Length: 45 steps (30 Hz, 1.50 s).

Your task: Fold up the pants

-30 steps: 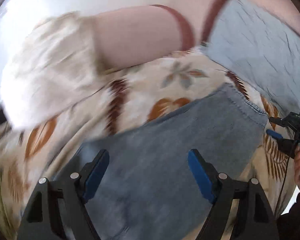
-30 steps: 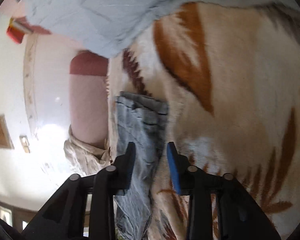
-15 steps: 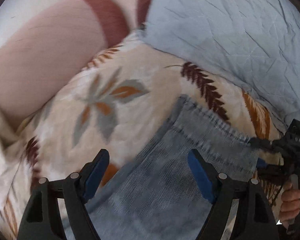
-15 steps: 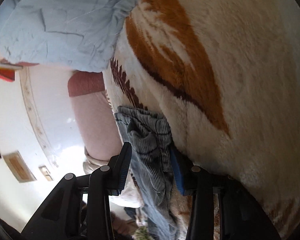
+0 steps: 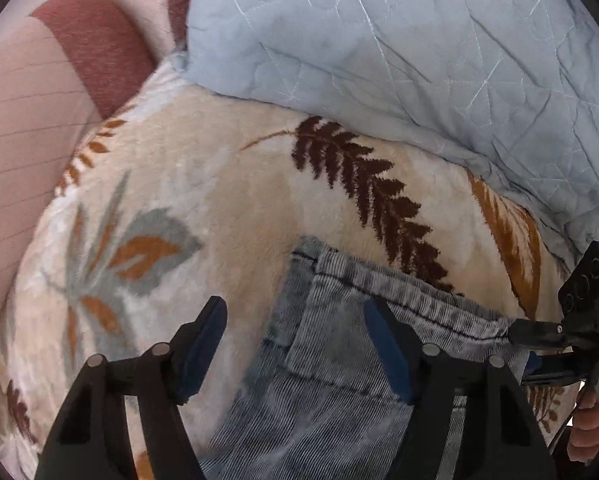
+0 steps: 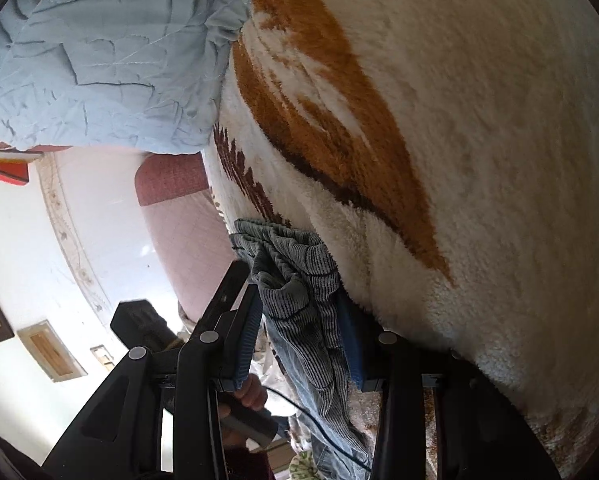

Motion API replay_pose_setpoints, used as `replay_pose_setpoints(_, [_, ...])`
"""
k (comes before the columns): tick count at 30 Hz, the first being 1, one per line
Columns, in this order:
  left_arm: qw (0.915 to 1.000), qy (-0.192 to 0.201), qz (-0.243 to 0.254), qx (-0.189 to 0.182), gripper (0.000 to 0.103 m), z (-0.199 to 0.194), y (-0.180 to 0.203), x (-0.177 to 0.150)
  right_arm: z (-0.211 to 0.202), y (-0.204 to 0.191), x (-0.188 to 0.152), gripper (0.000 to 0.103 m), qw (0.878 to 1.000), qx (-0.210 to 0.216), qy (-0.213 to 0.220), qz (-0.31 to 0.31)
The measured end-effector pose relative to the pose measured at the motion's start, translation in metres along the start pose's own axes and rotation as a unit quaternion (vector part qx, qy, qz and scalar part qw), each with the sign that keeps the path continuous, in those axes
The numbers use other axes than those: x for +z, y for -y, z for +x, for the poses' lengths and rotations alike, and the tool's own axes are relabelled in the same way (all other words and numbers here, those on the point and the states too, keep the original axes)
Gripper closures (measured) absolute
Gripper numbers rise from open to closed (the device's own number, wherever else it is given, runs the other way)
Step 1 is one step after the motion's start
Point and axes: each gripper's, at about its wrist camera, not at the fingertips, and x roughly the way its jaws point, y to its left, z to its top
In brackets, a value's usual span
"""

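Grey-blue denim pants [image 5: 339,368] lie on a cream blanket with leaf prints [image 5: 219,200]. In the left wrist view my left gripper [image 5: 295,344] is open, its blue pads astride the near corner of the pants' top edge. My right gripper [image 5: 539,340] shows at the far right, at the other corner of that edge. In the right wrist view my right gripper [image 6: 299,320] has a bunched fold of the pants [image 6: 295,280] between its pads, close against the blanket [image 6: 459,160].
A light blue quilted cover [image 5: 419,48] lies beyond the pants, also in the right wrist view [image 6: 99,60]. A pink and maroon padded bed end [image 5: 39,120] stands at the left. White wall and framed pictures [image 6: 47,348] show in the right wrist view.
My left gripper has swung right and dropped toward the pants' top edge. My right gripper has moved in onto the edge, and the cloth now bunches between its pads.
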Motion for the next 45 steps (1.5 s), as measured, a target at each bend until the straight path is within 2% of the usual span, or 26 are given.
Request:
replay_pose_setpoints(2, [0.9997, -0.003, 0.004, -0.025, 0.038, 0.005, 0.003, 0.0, 0.001, 0.0, 0.001, 0.068, 1.0, 0.0, -0.004, 0.004])
replay_pose_setpoints(7, [0.999, -0.001, 0.006, -0.045, 0.04, 0.008, 0.0, 0.002, 0.002, 0.002, 0.004, 0.068, 1.0, 0.004, -0.011, 0.014])
replay_pose_setpoints(9, [0.9984, -0.002, 0.002, -0.056, 0.055, 0.008, -0.001, 0.004, 0.002, 0.001, 0.004, 0.068, 1.0, 0.002, -0.01, 0.009])
replay_pose_setpoints(10, [0.9979, -0.001, 0.003, -0.065, 0.06, 0.01, -0.002, 0.007, 0.002, 0.001, 0.003, 0.068, 1.0, 0.001, -0.01, 0.009])
replay_pose_setpoints(13, [0.9983, 0.003, 0.019, -0.056, 0.062, 0.01, 0.005, 0.007, 0.002, 0.0, 0.004, 0.068, 1.0, -0.003, -0.013, 0.011])
replay_pose_setpoints(18, [0.9982, 0.022, 0.026, -0.05, 0.081, 0.004, 0.009, 0.003, 0.005, -0.009, 0.0, 0.068, 0.999, -0.023, -0.002, -0.022])
replay_pose_setpoints(20, [0.9982, 0.026, 0.022, -0.05, 0.083, -0.006, 0.011, -0.002, 0.009, -0.018, -0.003, 0.071, 0.997, -0.038, 0.002, -0.061])
replay_pose_setpoints(22, [0.9983, 0.03, 0.02, -0.046, 0.083, -0.01, 0.011, -0.003, 0.013, -0.023, -0.004, 0.081, 0.995, -0.05, 0.005, -0.092])
replay_pose_setpoints(26, [0.9972, 0.049, 0.003, -0.057, 0.084, -0.022, 0.007, -0.007, 0.011, -0.025, -0.005, 0.086, 0.994, -0.041, 0.001, -0.099])
replay_pose_setpoints(30, [0.9931, 0.084, -0.025, -0.079, 0.084, -0.047, -0.003, -0.014, 0.005, -0.042, -0.016, 0.088, 0.99, -0.034, 0.005, -0.138])
replay_pose_setpoints(36, [0.9839, 0.143, -0.048, -0.096, 0.084, -0.107, -0.025, -0.035, -0.005, -0.084, -0.056, 0.089, 0.976, -0.005, -0.007, -0.216])
replay_pose_setpoints(39, [0.9795, 0.165, -0.061, -0.097, 0.084, -0.135, -0.034, -0.054, -0.004, -0.099, -0.082, 0.089, 0.968, 0.008, -0.029, -0.249])
replay_pose_setpoints(45, [0.9716, 0.196, -0.095, -0.092, 0.084, -0.172, -0.061, -0.104, 0.003, -0.116, -0.135, 0.089, 0.946, 0.004, -0.074, -0.315])
